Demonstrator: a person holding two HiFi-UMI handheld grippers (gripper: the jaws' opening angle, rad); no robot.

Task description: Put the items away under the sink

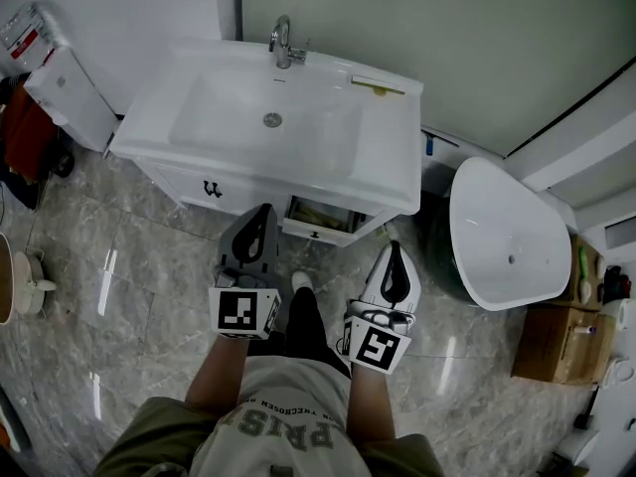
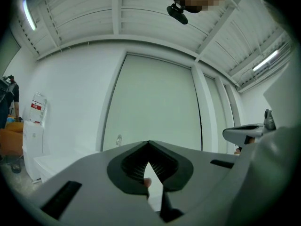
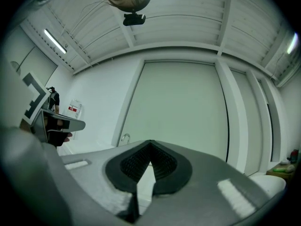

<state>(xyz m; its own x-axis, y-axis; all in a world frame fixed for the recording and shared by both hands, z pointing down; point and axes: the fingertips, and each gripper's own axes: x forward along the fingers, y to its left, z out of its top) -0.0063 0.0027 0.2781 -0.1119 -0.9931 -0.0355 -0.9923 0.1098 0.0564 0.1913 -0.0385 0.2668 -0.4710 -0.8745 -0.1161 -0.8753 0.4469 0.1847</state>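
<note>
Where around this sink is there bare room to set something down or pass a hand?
Bare: the countertop's left rim beside the basin, and the floor tiles left of the left gripper. Crowded: a yellowish item lies on the back right corner; the part-open drawer sits between the left gripper and right gripper, with the white tub close beside.

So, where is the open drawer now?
In the head view, the open drawer sticks out below the sink, right of centre, between the left tool and the right tool.

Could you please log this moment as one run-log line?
left gripper: shut | right gripper: shut | both held before sink | drawer below: open
</note>
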